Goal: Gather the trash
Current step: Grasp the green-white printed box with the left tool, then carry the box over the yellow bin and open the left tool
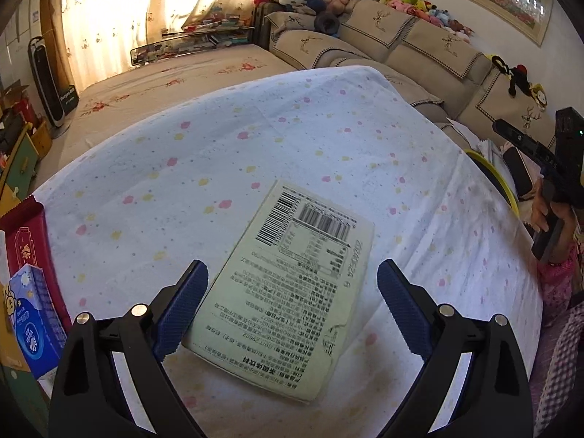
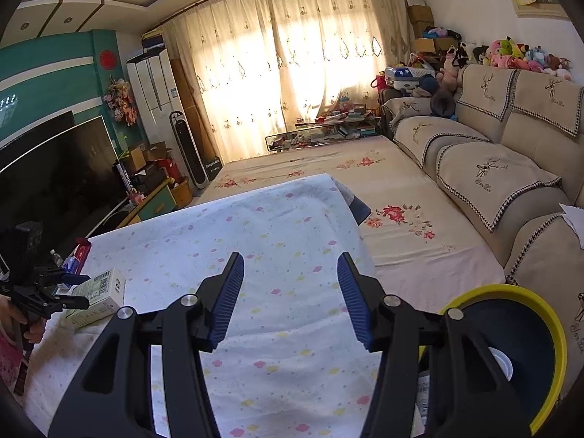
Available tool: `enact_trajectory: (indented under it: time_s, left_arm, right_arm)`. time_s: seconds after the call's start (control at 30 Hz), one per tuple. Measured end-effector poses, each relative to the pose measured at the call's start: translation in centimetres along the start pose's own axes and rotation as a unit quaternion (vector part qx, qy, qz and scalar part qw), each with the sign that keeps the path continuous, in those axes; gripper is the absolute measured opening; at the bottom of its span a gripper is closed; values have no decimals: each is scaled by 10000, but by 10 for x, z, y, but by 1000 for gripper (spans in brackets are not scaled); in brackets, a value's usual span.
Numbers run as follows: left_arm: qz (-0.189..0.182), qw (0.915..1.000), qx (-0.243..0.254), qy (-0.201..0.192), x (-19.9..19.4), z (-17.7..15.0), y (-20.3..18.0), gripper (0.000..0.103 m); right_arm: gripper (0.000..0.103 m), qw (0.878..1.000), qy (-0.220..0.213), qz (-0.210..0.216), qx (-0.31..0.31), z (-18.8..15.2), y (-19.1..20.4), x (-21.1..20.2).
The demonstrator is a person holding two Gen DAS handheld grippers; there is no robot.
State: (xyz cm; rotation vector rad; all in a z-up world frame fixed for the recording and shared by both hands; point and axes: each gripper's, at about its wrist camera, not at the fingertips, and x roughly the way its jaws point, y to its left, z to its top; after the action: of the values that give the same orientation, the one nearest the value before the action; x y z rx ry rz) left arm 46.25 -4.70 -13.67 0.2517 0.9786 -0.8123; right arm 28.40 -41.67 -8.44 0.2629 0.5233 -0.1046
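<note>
Blue ribbed pads of the left tongs [image 1: 292, 303] are spread very wide, one on each side of the near part of a flat pale-green carton [image 1: 288, 284]. The left pad seems just beside the carton's edge; the right pad is clearly apart from it, so nothing is pinched. This carton lies printed side up, with barcodes and small text, on the bench [image 1: 255, 138], which is covered with a white cloth with pastel dots.

Between the fingers of the right tongs [image 2: 290, 292], which are about half spread, there is only the bare cloth.

Beyond the carton, the cloth is free up to its far rounded edge. On the left edge of the bench stand a blue tissue pack [image 1: 34, 314] and a red box [image 1: 27, 241], near the left tongs. At the right edge, below the bench level, is a yellow-rimmed bin [image 2: 511, 357] with a dark inside; a white round thing lies in it. It is just beside the right tongs.

Behind the bench there is a beige floral cover [image 2: 365, 171], a sofa [image 2: 492, 153] with plush toys on top, bright curtains [image 2: 292, 65] and a dark television [image 2: 54, 168] on the left.
</note>
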Motion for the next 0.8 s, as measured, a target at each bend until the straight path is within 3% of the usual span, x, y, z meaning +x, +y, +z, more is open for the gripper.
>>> enact_trajectory:
  time_s: [0.2, 0.4, 0.43, 0.5, 0.57, 0.8]
  left_arm:
    - [195, 9990, 322, 227, 4, -15, -40, 93]
    - [747, 9966, 38, 339, 25, -12, -51, 92]
    - [862, 9957, -29, 345, 28, -12, -52, 91]
    - [1137, 9929, -152, 313, 31, -11, -55, 78]
    - [1239, 9915, -268, 290, 31, -9, -55, 71]
    - [1751, 9836, -439, 12, 13, -14, -78, 71]
  right_arm:
    - [52, 10000, 23, 60, 44, 0, 0, -1]
    - [52, 9999, 75, 69, 87, -1, -1, -2]
    - [52, 9999, 76, 70, 94, -1, -2, -3]
    - [52, 9999, 68, 90, 108, 0, -2, -4]
    - [52, 9999, 50, 99, 121, 0, -2, -5]
    - [52, 9997, -20, 123, 227, 0, -6, -10]
